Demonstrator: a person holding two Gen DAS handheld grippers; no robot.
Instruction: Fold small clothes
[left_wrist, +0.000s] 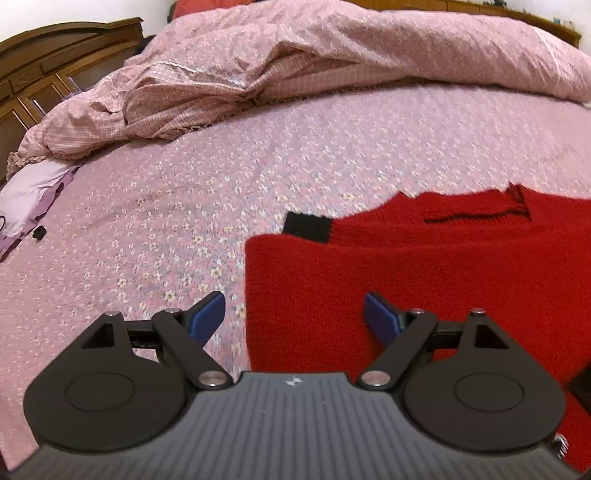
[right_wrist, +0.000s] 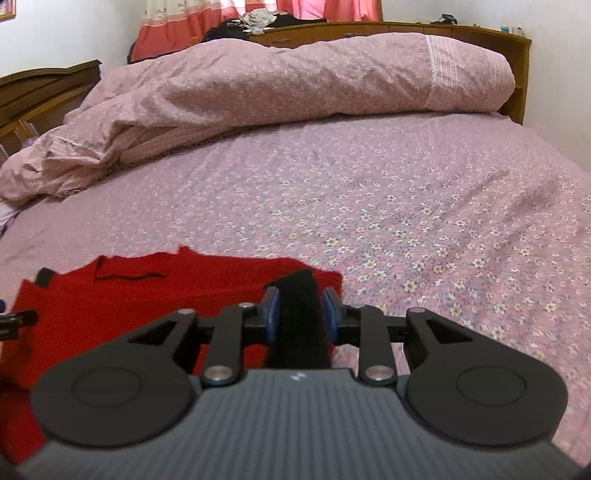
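A small red knitted sweater (left_wrist: 424, 266) with black trim lies flat on the pink flowered bedsheet (left_wrist: 184, 206); it also shows in the right wrist view (right_wrist: 122, 299). One black cuff (left_wrist: 306, 227) lies folded onto its upper left part. My left gripper (left_wrist: 295, 314) is open and empty, hovering over the sweater's left edge. My right gripper (right_wrist: 300, 312) is shut on a black knitted band (right_wrist: 301, 314) of the sweater at its right side, which stands up between the blue pads (right_wrist: 272, 317).
A rumpled pink duvet (right_wrist: 277, 85) lies across the far side of the bed. A wooden headboard (right_wrist: 480, 37) stands behind it and wooden furniture (left_wrist: 55, 59) at the left. Lilac clothes (left_wrist: 29, 199) lie at the bed's left edge.
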